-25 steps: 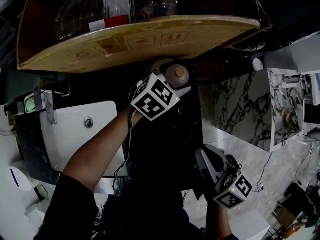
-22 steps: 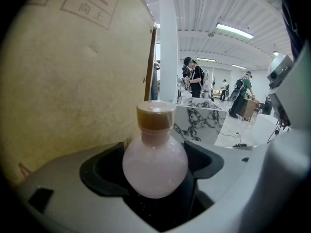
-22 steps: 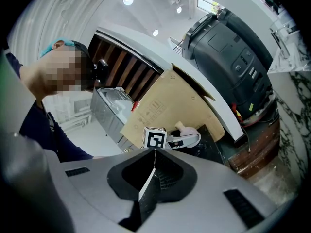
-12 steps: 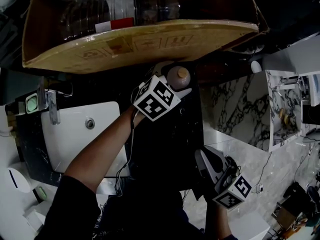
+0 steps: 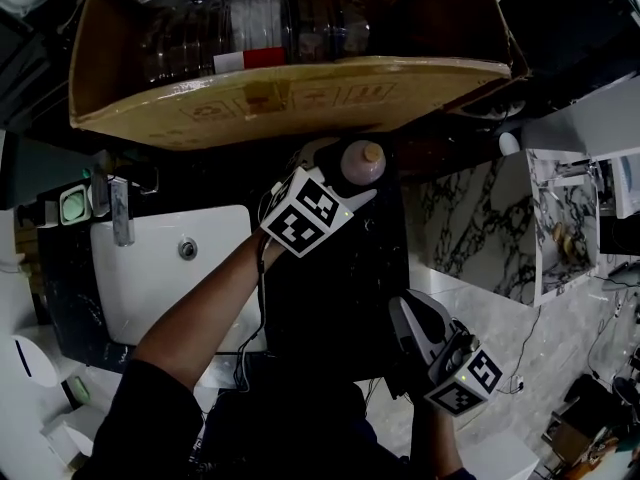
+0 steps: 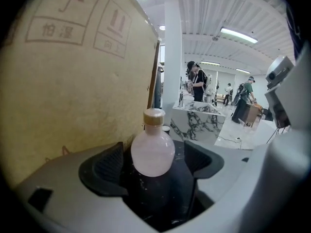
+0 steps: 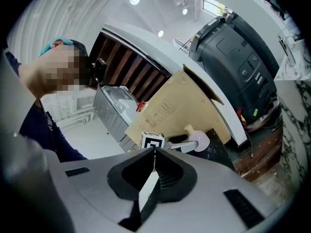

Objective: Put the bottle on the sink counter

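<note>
Where the table (image 5: 340, 278) runs under the box (image 5: 300, 98), bottle (image 6: 152, 147) stands upright between jaws of left gripper (image 6: 153, 160), released, small gaps each side. Right gripper (image 7: 154, 154) clenched on nothing.

The bottle (image 6: 152, 152) looks smooth and frosted, the cardboard box (image 5: 290, 93) matt, the dark counter (image 6: 163, 191) smooth.

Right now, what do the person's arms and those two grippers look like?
The left gripper and right gripper are each a light grey shell with ribbed black pads and a white cube of black square markers. A thin black cable hangs beside the left forearm. The person wears a black short sleeve.
</note>
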Demonstrator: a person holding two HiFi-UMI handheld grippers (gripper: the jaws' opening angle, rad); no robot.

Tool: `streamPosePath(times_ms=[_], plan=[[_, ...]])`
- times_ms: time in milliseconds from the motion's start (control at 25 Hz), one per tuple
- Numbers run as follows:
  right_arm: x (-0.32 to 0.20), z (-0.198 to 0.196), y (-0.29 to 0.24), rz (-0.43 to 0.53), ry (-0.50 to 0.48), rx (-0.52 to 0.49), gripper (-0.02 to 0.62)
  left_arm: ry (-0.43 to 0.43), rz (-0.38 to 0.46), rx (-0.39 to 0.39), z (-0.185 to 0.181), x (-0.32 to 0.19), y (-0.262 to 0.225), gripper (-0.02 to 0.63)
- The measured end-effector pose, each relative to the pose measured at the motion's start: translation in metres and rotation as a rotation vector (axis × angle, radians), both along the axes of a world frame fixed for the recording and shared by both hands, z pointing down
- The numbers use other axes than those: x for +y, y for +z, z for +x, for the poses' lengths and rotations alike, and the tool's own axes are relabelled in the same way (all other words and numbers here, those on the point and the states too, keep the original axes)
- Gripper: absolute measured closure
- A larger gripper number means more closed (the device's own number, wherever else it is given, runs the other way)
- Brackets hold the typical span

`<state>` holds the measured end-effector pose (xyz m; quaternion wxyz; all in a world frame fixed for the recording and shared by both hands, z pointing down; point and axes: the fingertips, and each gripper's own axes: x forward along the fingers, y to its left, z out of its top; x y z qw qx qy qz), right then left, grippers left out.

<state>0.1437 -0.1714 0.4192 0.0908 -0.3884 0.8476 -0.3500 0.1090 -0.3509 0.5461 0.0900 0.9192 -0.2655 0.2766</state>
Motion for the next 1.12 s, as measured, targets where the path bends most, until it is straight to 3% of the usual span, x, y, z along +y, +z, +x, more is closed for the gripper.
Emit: streamPosePath(times_ms=[560, 1120], plan=[[0.004, -0.028, -0.045, 0.084, -0.024, 0.023, 0.568, -0.087, -0.022, 0.102, -0.048, 0.050, -0.039, 0.223], [0.015, -0.065, -0.096, 0.178, -0.042, 0.051, 0.568, -0.048, 0.068, 0.228, -0.081, 0.121, -0.124, 0.415]])
